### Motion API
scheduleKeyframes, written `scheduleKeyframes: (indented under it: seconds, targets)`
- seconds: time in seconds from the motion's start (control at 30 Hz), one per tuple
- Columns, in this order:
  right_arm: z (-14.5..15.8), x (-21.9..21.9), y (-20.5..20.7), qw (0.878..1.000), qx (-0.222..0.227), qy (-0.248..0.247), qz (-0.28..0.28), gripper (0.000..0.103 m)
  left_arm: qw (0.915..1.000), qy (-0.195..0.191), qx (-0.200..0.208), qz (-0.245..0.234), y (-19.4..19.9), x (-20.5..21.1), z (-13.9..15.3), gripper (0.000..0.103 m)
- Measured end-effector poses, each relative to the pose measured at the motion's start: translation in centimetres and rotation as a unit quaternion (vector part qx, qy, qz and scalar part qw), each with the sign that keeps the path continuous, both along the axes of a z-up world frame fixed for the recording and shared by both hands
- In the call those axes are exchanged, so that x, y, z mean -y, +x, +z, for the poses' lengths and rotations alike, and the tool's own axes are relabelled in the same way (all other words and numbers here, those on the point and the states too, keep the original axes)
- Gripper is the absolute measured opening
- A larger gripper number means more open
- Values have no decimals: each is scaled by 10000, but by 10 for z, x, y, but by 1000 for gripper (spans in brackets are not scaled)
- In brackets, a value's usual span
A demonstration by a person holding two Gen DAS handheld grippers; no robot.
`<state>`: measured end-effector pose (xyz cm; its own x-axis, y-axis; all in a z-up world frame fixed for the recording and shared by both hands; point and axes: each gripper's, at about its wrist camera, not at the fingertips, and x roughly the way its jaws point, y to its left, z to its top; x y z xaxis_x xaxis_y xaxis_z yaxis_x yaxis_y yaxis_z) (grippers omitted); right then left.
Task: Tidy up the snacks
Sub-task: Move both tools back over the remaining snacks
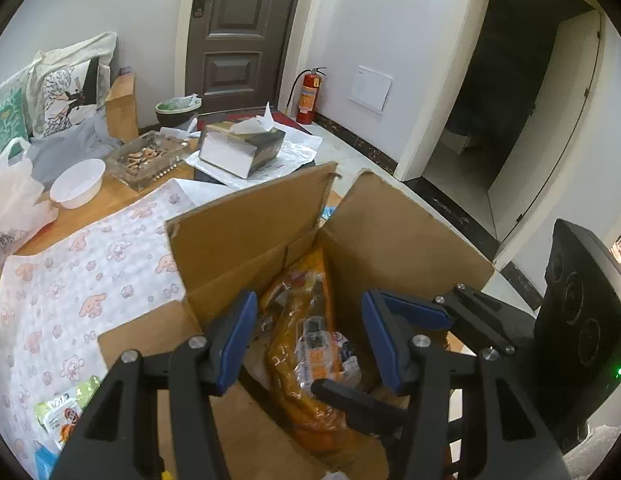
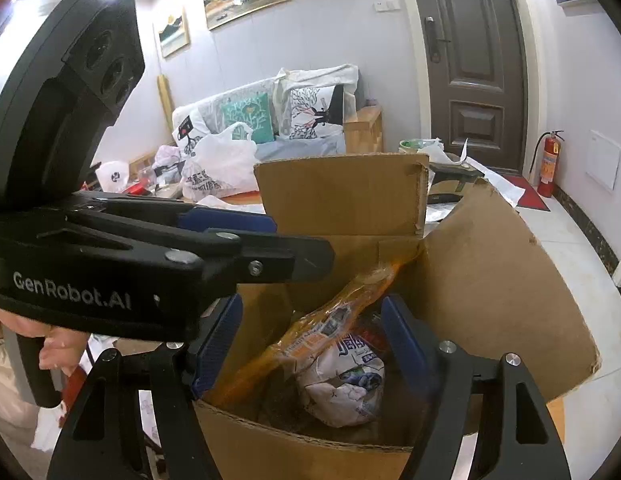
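Note:
An open cardboard box (image 1: 246, 232) stands with its flaps up. Inside lies a long orange snack package (image 1: 302, 360), leaning against the far corner. My left gripper (image 1: 310, 338) hangs open over the box with the package below its blue pads and nothing pressed between them. The black body of my right gripper (image 1: 582, 320) is close on the right. In the right wrist view my right gripper (image 2: 310, 340) is open above the same box (image 2: 490, 280), over the orange package (image 2: 270, 360) and a white and blue snack bag (image 2: 342, 380). The left gripper (image 2: 302, 240) reaches in from the left.
A cloth with pink animal prints (image 1: 90, 280) covers the table left of the box, with a green snack pack (image 1: 66, 412) on it. Further back sit a white bowl (image 1: 76, 182), a glass tray (image 1: 146, 158), a tissue box (image 1: 242, 146) and a white plastic bag (image 1: 10, 196). A hand (image 2: 58, 344) grips the left handle.

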<state>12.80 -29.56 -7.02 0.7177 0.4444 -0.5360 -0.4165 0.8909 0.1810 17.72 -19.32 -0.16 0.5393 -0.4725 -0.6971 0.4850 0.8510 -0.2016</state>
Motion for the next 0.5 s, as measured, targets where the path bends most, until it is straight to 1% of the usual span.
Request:
scheduleKeyframes:
  seconds: [0.13, 0.27, 0.37, 0.5]
  targets:
    - [2, 0, 0, 9999, -47, 91, -1, 69, 10000, -38, -17, 36, 0, -8, -1, 52]
    - [7, -4, -5, 10000, -39, 55, 19, 69, 9999, -118, 7, 100, -6, -19, 2, 52]
    - [17, -12, -12, 10000, -3, 58, 68, 69, 9996, -166, 100, 191, -18, -34, 10, 52]
    - [31, -28, -27, 9996, 106, 96, 243, 69, 9985, -231, 278, 418, -46, -69, 23, 54]
